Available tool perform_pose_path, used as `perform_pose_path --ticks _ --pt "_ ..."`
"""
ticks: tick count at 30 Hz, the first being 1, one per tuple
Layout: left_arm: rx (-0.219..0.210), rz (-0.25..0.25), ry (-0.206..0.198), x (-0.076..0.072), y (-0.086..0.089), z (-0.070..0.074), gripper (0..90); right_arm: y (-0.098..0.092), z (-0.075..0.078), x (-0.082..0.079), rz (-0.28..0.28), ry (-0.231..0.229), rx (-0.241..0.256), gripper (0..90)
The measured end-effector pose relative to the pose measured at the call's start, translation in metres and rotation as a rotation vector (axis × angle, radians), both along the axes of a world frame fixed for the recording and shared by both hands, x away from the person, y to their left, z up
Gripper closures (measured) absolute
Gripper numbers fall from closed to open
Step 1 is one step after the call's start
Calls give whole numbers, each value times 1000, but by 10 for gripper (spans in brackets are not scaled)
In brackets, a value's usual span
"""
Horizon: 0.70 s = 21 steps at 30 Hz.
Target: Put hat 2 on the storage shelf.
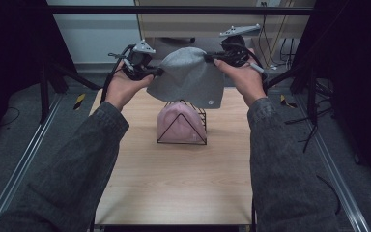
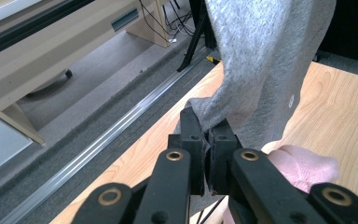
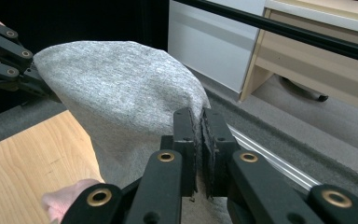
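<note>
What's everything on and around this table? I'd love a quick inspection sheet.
Surface: pale wooden table, bare in front.
Job's things: grey beanie held up in the air; pink beanie on a black wire stand.
Clutter: nothing seen.
Tongs: left tongs and right tongs each pinch an edge of the grey beanie.
Cables: black cable trails from the left tongs.
Surroundings: grey carpet floor, metal rails.
</note>
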<state>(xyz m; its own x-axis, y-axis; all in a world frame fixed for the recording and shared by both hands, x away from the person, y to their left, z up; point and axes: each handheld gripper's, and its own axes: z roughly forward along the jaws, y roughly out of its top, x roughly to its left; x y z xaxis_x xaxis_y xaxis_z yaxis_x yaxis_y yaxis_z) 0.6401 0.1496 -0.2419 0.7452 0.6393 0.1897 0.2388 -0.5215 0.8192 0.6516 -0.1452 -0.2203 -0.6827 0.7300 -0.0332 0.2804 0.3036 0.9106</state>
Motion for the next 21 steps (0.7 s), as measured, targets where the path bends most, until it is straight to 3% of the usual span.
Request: perform_pose_path --ticks 21 --pt "2 13 23 5 1 -17 872 0 -16 2 4 23 -3 856"
